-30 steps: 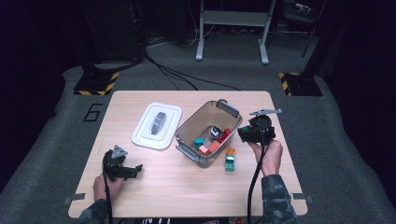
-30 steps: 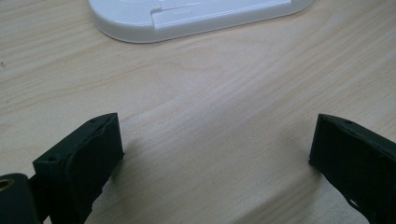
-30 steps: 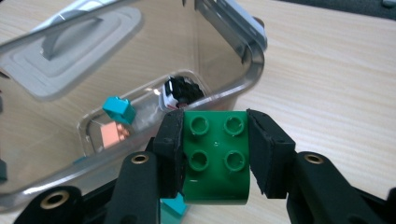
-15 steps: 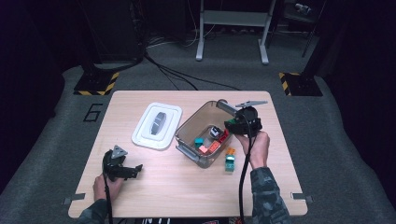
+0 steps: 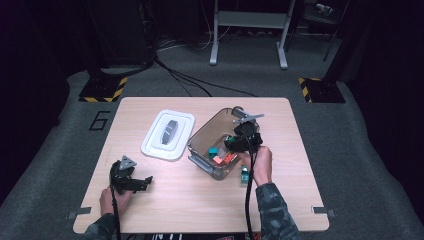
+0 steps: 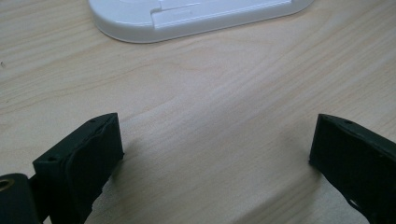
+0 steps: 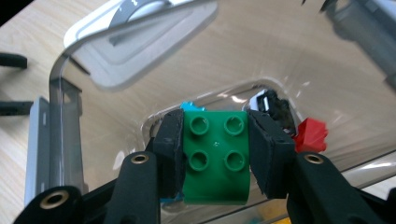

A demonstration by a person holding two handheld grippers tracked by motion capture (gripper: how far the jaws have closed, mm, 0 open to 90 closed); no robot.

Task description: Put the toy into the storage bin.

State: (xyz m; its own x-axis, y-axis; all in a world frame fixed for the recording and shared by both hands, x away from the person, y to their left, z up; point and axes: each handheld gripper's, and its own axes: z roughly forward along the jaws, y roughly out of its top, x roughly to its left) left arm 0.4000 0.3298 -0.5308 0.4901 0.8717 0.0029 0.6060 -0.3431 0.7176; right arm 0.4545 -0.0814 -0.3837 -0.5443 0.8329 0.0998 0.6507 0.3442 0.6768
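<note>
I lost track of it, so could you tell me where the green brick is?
The green brick sits clamped in the right gripper, above the clear bin right of the white lid.

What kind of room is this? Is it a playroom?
Probably a recording studio or lab, not a playroom: a lone wooden table on grey carpet, dark surroundings, cables on the floor, and striped weights holding stands.

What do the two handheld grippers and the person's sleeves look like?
Both the left gripper and the right gripper are black, with chunky square jaws, brass-coloured rivets at the pivots, a grey three-cornered plate on top and a trailing black cable. The sleeves are dark camouflage.
</note>
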